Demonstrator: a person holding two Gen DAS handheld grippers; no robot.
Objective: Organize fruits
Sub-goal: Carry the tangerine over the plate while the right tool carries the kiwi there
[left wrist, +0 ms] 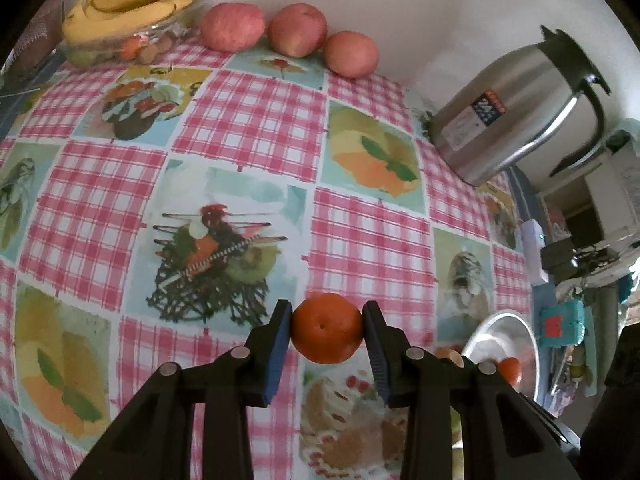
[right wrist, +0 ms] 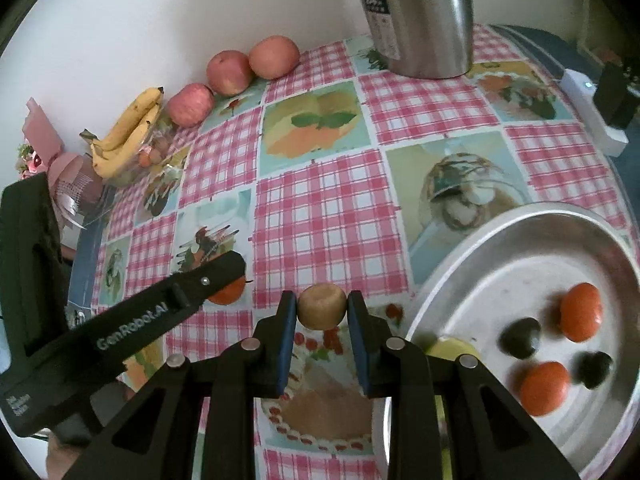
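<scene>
left tongs (left wrist: 326,330) grip orange (left wrist: 327,328) | right tongs (right wrist: 322,308) grip tan fruit (right wrist: 322,306) | metal bowl (right wrist: 480,236): oranges, dark fruits

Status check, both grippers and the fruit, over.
Left gripper shut on orange. Right gripper shut on small tan fruit. Metal bowl beside right gripper, path looks clear.

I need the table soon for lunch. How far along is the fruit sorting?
Partly done. The metal basin already holds two oranges and two dark fruits, plus something yellow-green half hidden. In hand: the left gripper clamps an orange, the right gripper a small tan fruit; neither is in the basin yet. Three apples by the wall and the bananas look untouched.
</scene>
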